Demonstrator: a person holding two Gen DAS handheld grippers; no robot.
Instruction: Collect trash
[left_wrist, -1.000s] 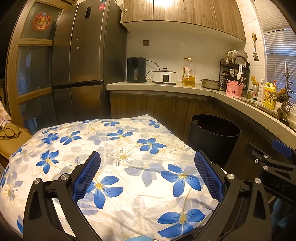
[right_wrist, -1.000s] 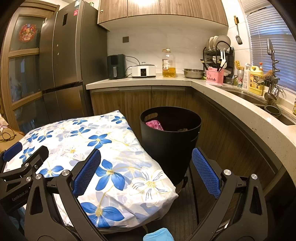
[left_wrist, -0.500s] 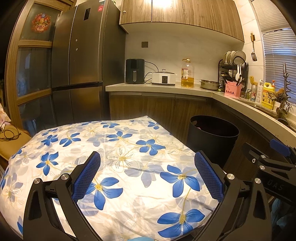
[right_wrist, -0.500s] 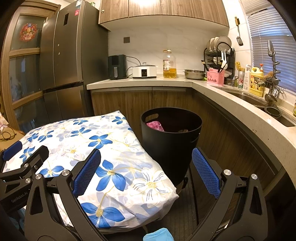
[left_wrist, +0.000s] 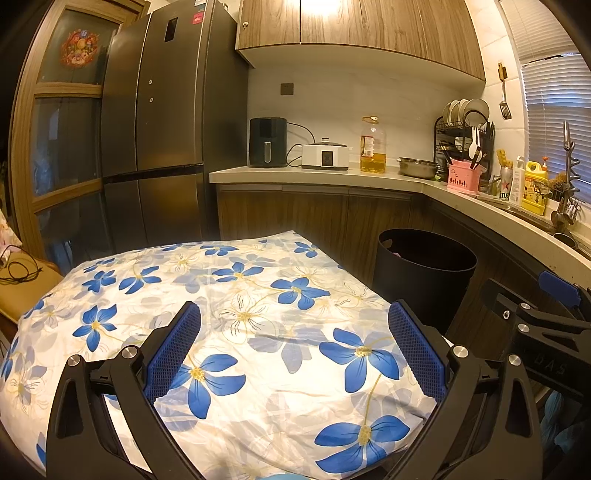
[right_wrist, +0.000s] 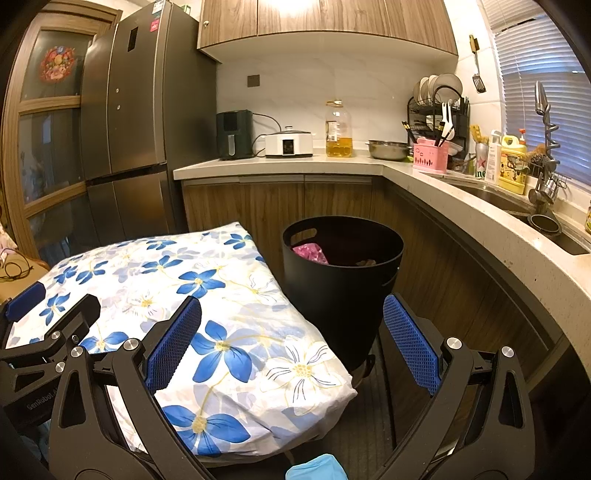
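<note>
Since both grippers hang empty with their jaws spread wide, nothing is being carried right now, so the risks are all about what gets grabbed next. Closest in, the left gripper (left_wrist: 293, 347) hovers over the flowered cloth (left_wrist: 229, 317) that covers the surface just left of the bin, and I honestly can't spot any loose trash on it. If those pads close there, my guess is they pinch the fabric itself and drag the whole cover off.

The right gripper (right_wrist: 291, 339) sits in front of the bin, straddling the cloth's corner and the bin's near wall. Down at the bottom edge of the right view there's a blue thing (right_wrist: 316, 469) I can't identify, could be a glove or a scrap.

Next out is the black bin (right_wrist: 343, 295), standing on the floor between the cloth and the curved tabletop (right_wrist: 476, 214). Collected trash is already inside: something pink (right_wrist: 310, 253) by the left handle hole, and a brownish bit to its right. The bin looks light, so bumping its rim with a finger could tip or shove it.

Behind the bin, the tabletop is crowded with kitchen stuff that isn't trash, so a sloppy reach there could snag the wrong item.
</note>
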